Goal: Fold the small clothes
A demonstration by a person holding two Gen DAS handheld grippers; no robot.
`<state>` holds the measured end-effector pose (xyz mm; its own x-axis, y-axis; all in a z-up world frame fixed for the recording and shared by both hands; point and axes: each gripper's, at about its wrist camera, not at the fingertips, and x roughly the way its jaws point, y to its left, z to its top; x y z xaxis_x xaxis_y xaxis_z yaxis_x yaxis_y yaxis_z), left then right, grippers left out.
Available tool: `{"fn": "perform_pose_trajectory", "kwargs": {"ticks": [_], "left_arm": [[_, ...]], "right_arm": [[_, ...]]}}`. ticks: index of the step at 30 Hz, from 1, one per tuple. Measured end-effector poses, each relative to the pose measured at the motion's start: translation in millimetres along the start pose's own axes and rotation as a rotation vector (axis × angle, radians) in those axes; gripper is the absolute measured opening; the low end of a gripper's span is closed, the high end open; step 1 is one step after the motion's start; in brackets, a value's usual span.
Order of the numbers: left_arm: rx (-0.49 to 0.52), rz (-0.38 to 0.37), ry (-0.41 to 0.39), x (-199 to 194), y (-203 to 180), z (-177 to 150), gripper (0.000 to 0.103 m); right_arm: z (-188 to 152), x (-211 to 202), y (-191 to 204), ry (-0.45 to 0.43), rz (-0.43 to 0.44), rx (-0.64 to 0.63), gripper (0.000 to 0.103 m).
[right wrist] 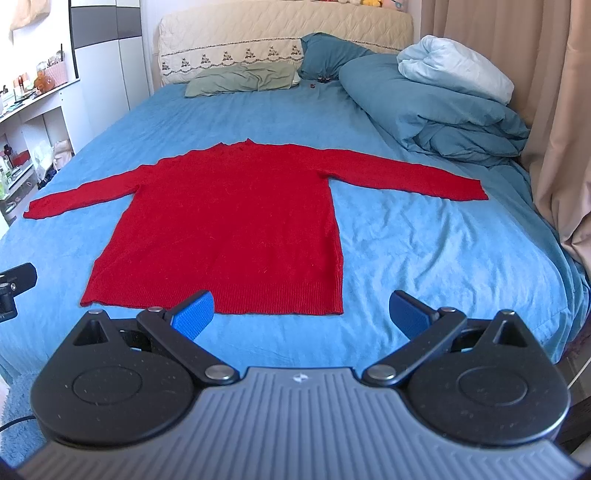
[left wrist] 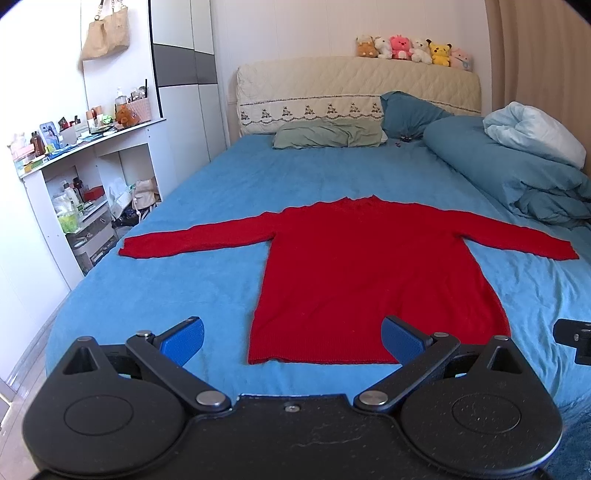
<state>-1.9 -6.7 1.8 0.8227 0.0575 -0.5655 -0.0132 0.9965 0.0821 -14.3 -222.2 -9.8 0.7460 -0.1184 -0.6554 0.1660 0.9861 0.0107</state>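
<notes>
A red knitted sweater (left wrist: 354, 273) lies flat on the blue bed sheet (left wrist: 166, 273), sleeves spread out to both sides, hem toward me. It also shows in the right wrist view (right wrist: 229, 221). My left gripper (left wrist: 291, 341) is open and empty, hovering at the hem's left half, near the bed's front edge. My right gripper (right wrist: 301, 314) is open and empty, hovering at the hem's right corner. The tip of the right gripper shows at the right edge of the left wrist view (left wrist: 576, 338).
A bunched blue duvet (right wrist: 436, 107) with a white pillow (right wrist: 454, 68) lies at the back right. Pillows (right wrist: 243, 79) lie against the headboard (right wrist: 284, 31). Cluttered white shelves (left wrist: 74, 184) stand left of the bed. Curtains (right wrist: 554, 129) hang on the right.
</notes>
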Motion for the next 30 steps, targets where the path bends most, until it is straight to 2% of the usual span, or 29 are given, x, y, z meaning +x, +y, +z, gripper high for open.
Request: {"fn": "perform_pose_trajectory", "kwargs": {"ticks": [30], "left_arm": [[0.009,0.005,-0.018,-3.2,-2.4,-0.8,0.103]], "right_arm": [[2.3,-4.5,3.9,-0.002,0.009,-0.007,0.103]]}}
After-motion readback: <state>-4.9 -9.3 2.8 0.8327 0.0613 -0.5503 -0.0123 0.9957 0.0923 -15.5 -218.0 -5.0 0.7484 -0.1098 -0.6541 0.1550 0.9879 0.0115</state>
